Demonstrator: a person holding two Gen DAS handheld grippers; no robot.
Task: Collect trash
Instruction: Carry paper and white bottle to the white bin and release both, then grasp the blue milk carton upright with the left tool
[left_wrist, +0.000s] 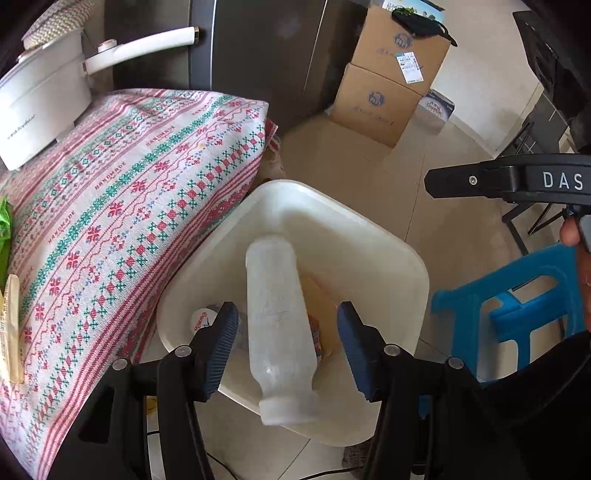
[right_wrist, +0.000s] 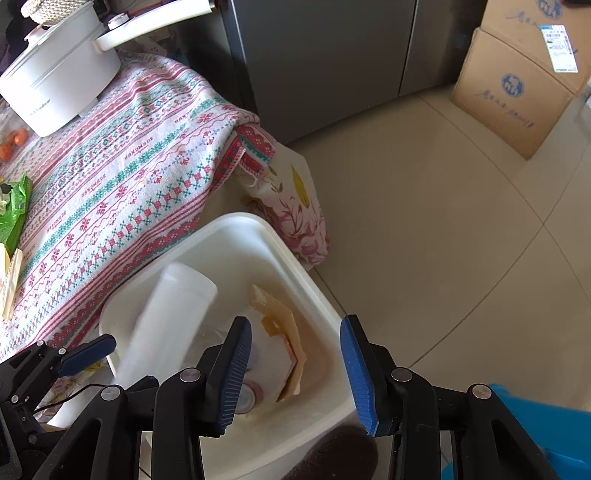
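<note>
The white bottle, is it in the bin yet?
Partly: the white bottle leans inside the bin, its neck poking over the rim.

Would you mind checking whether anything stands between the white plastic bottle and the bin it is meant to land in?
Nothing visible does. The bottle lies between the open pads of the left gripper, clear of both, directly over the open white bin. Only paper scraps and a can lie at the bottom.
</note>
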